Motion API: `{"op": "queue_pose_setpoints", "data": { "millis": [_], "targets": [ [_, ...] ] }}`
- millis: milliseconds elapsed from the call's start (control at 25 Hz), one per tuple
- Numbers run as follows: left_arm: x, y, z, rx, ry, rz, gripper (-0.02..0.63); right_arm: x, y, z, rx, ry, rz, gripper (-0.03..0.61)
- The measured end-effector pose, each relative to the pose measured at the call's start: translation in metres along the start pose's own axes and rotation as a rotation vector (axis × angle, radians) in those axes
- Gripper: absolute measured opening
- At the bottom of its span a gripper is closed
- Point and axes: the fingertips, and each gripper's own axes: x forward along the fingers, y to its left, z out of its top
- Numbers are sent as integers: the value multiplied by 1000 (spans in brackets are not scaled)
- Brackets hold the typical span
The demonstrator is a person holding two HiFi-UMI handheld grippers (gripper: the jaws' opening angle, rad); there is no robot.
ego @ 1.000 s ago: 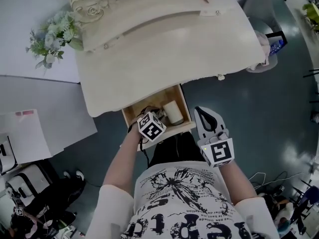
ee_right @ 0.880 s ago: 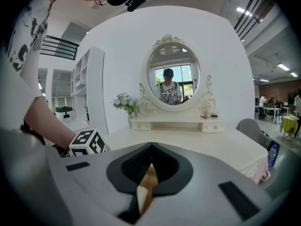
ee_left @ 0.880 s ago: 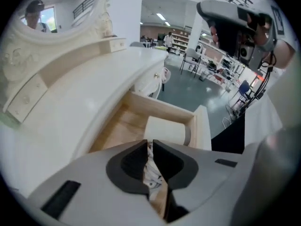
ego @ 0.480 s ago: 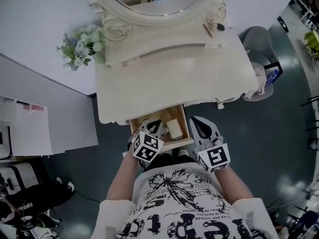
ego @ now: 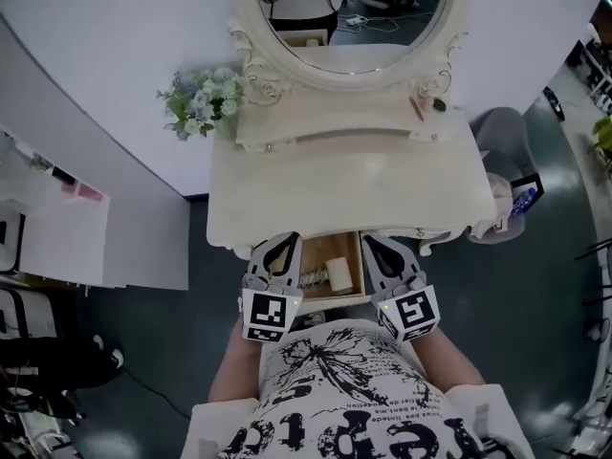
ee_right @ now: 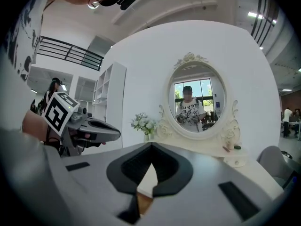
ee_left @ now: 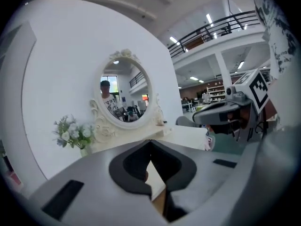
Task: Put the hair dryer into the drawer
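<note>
Nearest me, at the bottom of the head view, is the person's printed shirt (ego: 354, 400). Just above it the two grippers are held side by side, pointing up the frame toward the furniture.

The left gripper (ego: 286, 244) sits left of centre. Its fingers are pressed together tip to tip with nothing between them, and its own view shows only a teardrop gap inside the dark pads (ee_left: 127, 173). The right gripper (ego: 378, 247), right of centre, is the same: fingers together and empty.

Between the two grippers the wooden drawer (ego: 360, 266) stands pulled out from under the tabletop edge. The hair dryer (ego: 338, 275) lies inside it, its white barrel toward the right side, clear of both grippers. A small tangled bundle (ego: 312, 277) that I cannot make out lies to its left.

Beyond that is the cream dressing table (ego: 354, 189). A bunch of flowers (ego: 196, 103) stands at its upper left corner and a grey chair (ego: 499, 137) is off to its right. Farthest, at top centre, is the oval mirror (ego: 349, 8).
</note>
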Motion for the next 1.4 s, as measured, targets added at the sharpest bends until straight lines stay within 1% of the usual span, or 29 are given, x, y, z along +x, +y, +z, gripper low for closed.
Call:
{"op": "queue_pose_setpoints", "data": {
  "millis": [160,280,400,560,800,960,1120,1400],
  "targets": [
    [-22,17,17,-47,-98,55,21,7,10,11,-30,-19,36,9],
    [-35,27,28,-59,-165,95,21,11,14,19,-39,-34,56,9],
    [-43,34,36,-78,-206,118,21,13,16,23,-39,-42,56,9],
    [-48,37,42,-91,-229,132,21,13,18,26,-36,-47,58,9],
    [-45,33,44,-88,-235,125,21,11,17,28,-24,-50,49,9],
    [-44,31,39,-87,-208,110,21,9,17,28,-26,-52,38,9],
    [-44,28,37,-96,-214,87,21,8,18,35,-5,-70,33,9],
    [-47,23,39,-88,-213,59,21,7,25,43,-26,-77,38,9]
  ]
}}
